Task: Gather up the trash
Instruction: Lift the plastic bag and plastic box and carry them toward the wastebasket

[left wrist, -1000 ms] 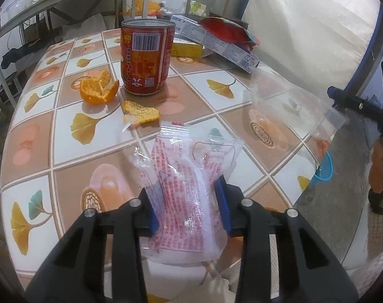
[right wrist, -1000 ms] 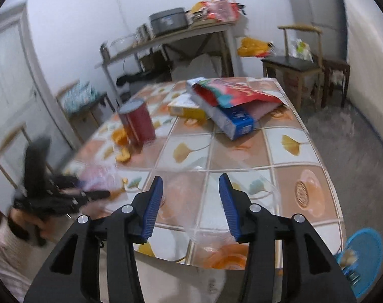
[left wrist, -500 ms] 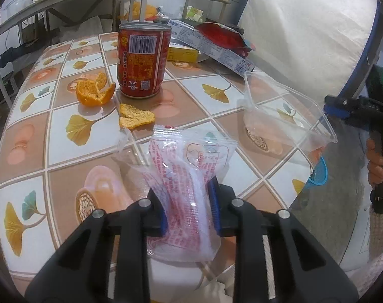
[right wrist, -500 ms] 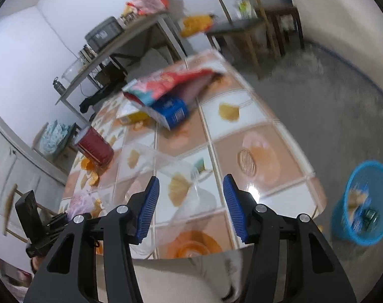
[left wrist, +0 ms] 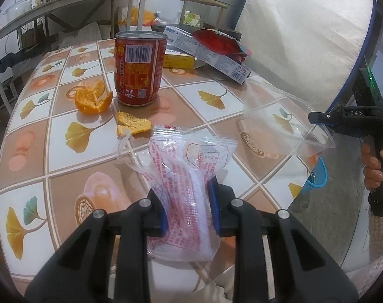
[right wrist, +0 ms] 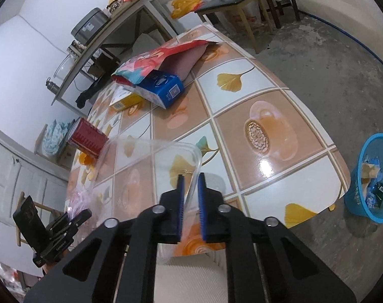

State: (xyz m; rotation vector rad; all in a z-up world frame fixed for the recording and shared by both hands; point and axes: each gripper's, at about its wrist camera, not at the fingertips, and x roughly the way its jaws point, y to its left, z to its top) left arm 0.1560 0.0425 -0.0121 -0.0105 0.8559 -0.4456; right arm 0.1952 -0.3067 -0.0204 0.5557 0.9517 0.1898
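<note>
Tiled table [left wrist: 65, 101] spreads ahead of me; my left gripper [left wrist: 188, 208] pinches the printed plastic wrapper [left wrist: 188, 166], which rises toward 12 o'clock from its jaws. My right gripper [right wrist: 190, 205] has just been closing and now clamps the clear plastic container [right wrist: 151, 161] by its rim, body toward 11 o'clock.

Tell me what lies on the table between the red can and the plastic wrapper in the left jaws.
In the left wrist view, a torn piece of orange peel lies between the red can and the plastic wrapper; otherwise bare tabletop.
</note>
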